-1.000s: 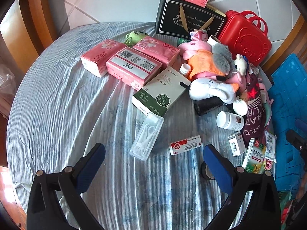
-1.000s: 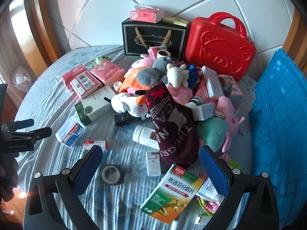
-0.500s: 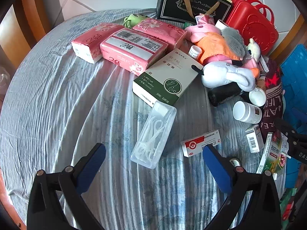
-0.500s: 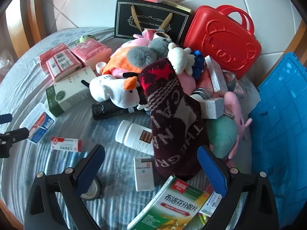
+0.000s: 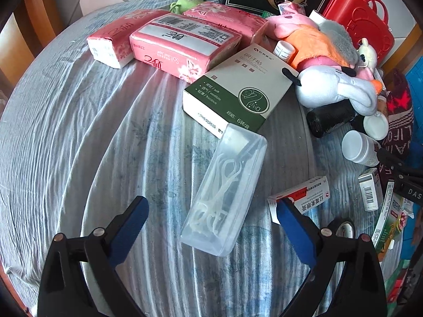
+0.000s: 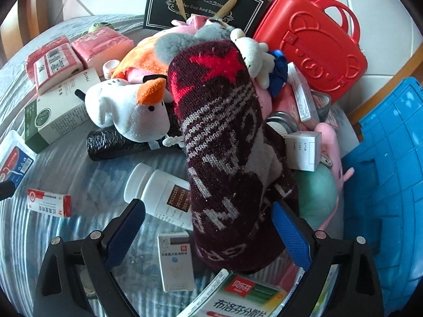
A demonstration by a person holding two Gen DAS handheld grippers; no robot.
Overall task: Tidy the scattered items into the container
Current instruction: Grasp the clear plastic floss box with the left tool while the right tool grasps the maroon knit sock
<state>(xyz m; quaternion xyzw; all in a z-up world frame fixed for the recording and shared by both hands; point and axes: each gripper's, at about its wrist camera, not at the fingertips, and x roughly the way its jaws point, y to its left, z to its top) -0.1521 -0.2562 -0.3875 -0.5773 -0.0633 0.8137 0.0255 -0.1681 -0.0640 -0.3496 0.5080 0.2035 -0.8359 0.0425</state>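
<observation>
My left gripper [image 5: 211, 211] is open, with a clear plastic box of floss picks [image 5: 224, 192] lying between its jaws on the striped cloth. A red-and-white medicine box [image 5: 301, 198] lies by its right finger. My right gripper [image 6: 208, 224] is open around the near end of a dark red knitted sock [image 6: 224, 145]. A white pill bottle [image 6: 161, 192] lies just left of the sock. The blue plastic container [image 6: 391, 171] stands at the right edge.
Pink tissue packs [image 5: 182, 42], a green-and-white box [image 5: 238, 89], plush toys [image 6: 132, 105], a black roll [image 6: 119, 142], small medicine boxes [image 6: 174, 261], a red case [image 6: 312, 42] and a black gift bag [image 6: 203, 2] crowd the table.
Both grippers have moved forward and lower. The floss box now lies between the left jaws and the sock between the right jaws. Nothing has been taken hold of.
</observation>
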